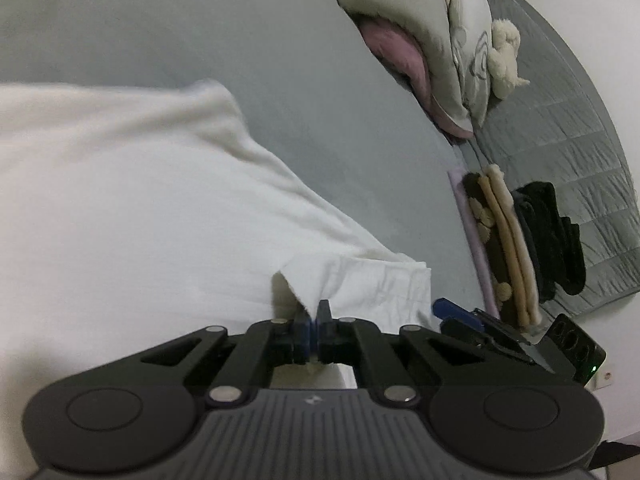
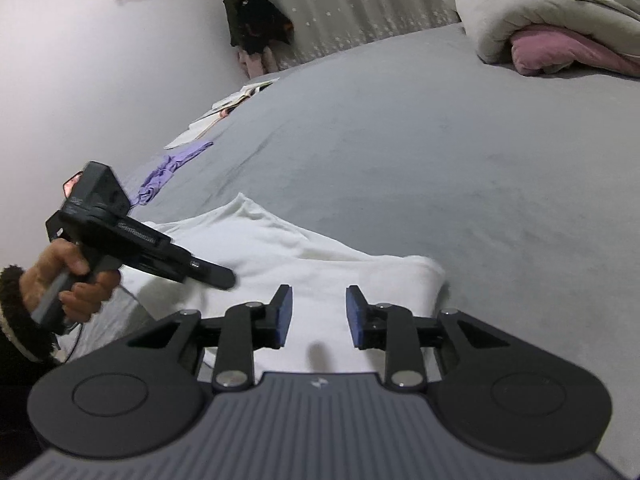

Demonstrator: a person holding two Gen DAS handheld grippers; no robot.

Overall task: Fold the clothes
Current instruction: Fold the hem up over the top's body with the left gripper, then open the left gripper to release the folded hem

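Note:
A white garment (image 1: 120,200) lies spread on the grey bed sheet (image 1: 320,100). My left gripper (image 1: 314,320) is shut on the garment's near edge, and a pinch of white cloth shows between its blue pads. In the right wrist view the same garment (image 2: 320,264) lies under my right gripper (image 2: 319,312). That gripper stands open just above the cloth, with nothing pressed between its pads. A hand holds the left gripper (image 2: 224,278) at the garment's left side. The right gripper's fingers (image 1: 456,310) show low on the right in the left wrist view.
A rolled pale quilt (image 2: 540,4) over a pink blanket (image 2: 560,52) lies at the head of the bed, with a plush toy (image 1: 506,56). Folded clothes (image 1: 504,240) and black garments (image 1: 552,240) sit at the bed's edge. A purple garment (image 2: 160,176) and papers (image 2: 224,108) lie far left.

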